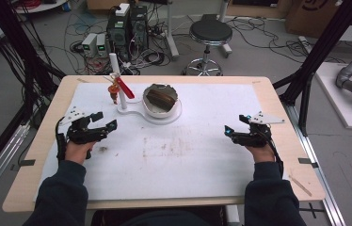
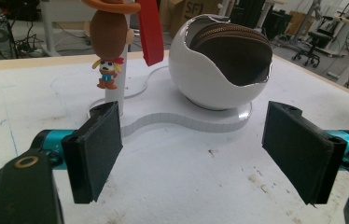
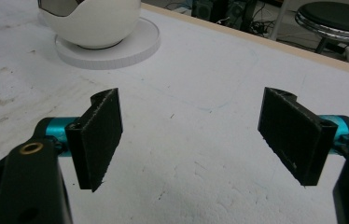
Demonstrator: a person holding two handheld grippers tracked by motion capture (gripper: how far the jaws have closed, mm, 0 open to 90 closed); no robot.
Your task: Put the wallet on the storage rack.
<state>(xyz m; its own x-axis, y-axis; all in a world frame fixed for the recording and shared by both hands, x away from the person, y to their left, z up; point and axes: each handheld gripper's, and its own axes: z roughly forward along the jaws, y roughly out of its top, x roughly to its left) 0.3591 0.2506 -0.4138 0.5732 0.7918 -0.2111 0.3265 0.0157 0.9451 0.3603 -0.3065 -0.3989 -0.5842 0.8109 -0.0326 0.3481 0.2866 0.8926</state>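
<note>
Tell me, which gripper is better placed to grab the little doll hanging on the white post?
Probably the left gripper. It sits open near the doll on the post, which its own view faces. The right gripper, also open, is farther off, across the bowl.

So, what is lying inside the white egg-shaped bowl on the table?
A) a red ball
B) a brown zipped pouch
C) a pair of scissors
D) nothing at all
B: the left gripper view shows a brown pouch with a zipper along its top edge sitting inside the white egg-shaped bowl; the high view shows the same brown thing inside the bowl.
</note>
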